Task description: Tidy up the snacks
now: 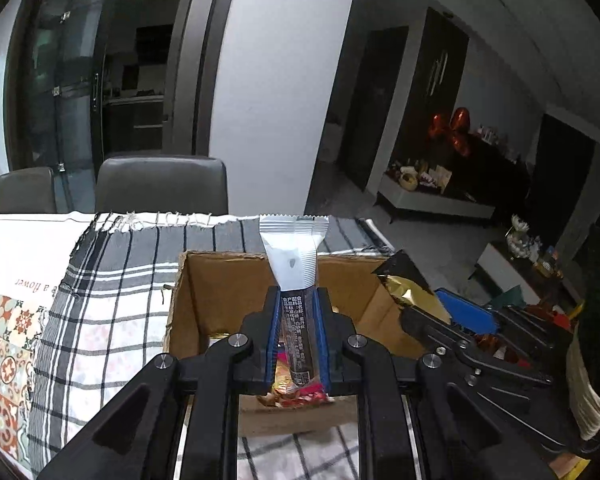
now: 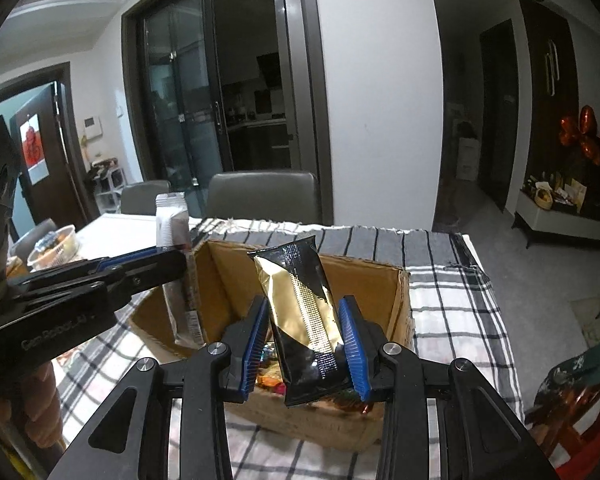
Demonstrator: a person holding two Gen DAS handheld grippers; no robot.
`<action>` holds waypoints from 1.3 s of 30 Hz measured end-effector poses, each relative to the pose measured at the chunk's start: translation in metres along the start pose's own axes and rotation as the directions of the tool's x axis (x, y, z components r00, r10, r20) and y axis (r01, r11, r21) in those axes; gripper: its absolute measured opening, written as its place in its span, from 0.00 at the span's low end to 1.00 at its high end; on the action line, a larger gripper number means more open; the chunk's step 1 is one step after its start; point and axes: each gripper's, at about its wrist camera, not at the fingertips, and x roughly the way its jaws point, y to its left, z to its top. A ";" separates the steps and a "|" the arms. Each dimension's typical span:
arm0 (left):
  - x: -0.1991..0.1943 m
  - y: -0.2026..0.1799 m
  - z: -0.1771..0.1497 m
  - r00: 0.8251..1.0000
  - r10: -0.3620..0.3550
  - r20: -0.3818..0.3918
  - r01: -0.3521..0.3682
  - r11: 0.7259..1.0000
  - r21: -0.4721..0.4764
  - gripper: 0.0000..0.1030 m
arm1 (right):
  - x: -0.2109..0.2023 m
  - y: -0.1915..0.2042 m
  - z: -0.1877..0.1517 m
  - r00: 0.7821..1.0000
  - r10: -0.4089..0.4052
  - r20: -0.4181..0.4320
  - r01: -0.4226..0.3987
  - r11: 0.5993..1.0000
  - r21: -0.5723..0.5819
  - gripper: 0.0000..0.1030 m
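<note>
Both grippers hang over the open brown cardboard box that sits on the grey-and-white checked cloth covering the worktop. The left gripper has its blue-padded fingers clamped on a long silver-and-dark snack bar wrapper, held upright so that its crimped silver end sticks up above the far wall of the box. The right gripper has its own blue-ribbed fingers closed against the sides of a glossy black-and-gold snack packet, tilted slightly with its top leaning left, directly above the inside of the box. Down in the bottom of the box lie several small brightly coloured wrapped snacks in red, orange and yellow. From the right wrist view the left gripper reaches in from the left side, its bar hanging near the box's left wall. Beyond the worktop stand two grey leather chairs, pushed in close, and a clear plastic tub of food rests on the white part of the worktop.
</note>
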 end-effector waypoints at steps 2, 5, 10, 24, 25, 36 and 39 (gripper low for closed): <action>0.008 0.001 0.001 1.000 0.006 -0.012 -0.006 1.000 0.003 0.25 | 0.006 -0.001 0.001 1.000 -0.018 -0.006 0.018 1.000 -0.001 0.37; 0.011 0.004 -0.001 1.000 0.026 -0.015 -0.025 1.000 0.003 0.31 | 0.008 -0.001 0.000 0.998 -0.055 -0.016 0.055 0.998 0.002 0.52; -0.007 0.000 -0.011 0.998 0.060 0.001 -0.060 0.998 0.033 0.37 | -0.004 -0.003 -0.006 0.998 -0.066 -0.020 0.066 0.998 0.020 0.53; -0.102 -0.019 -0.053 0.982 0.167 0.085 -0.175 0.980 0.092 0.63 | -0.095 0.014 -0.035 0.993 -0.112 0.035 0.111 0.993 0.033 0.63; -0.113 -0.022 -0.057 0.979 0.177 0.100 -0.186 0.978 0.096 0.67 | -0.103 0.016 -0.037 0.992 -0.117 0.040 0.115 0.993 0.034 0.63; -0.184 -0.044 -0.093 0.964 0.209 0.165 -0.232 0.964 0.132 0.88 | -0.182 0.029 -0.069 0.982 -0.167 0.085 0.162 0.984 0.069 0.78; -0.196 -0.050 -0.103 0.962 0.214 0.167 -0.237 0.962 0.134 0.96 | -0.197 0.032 -0.077 0.982 -0.168 0.090 0.162 0.984 0.067 0.79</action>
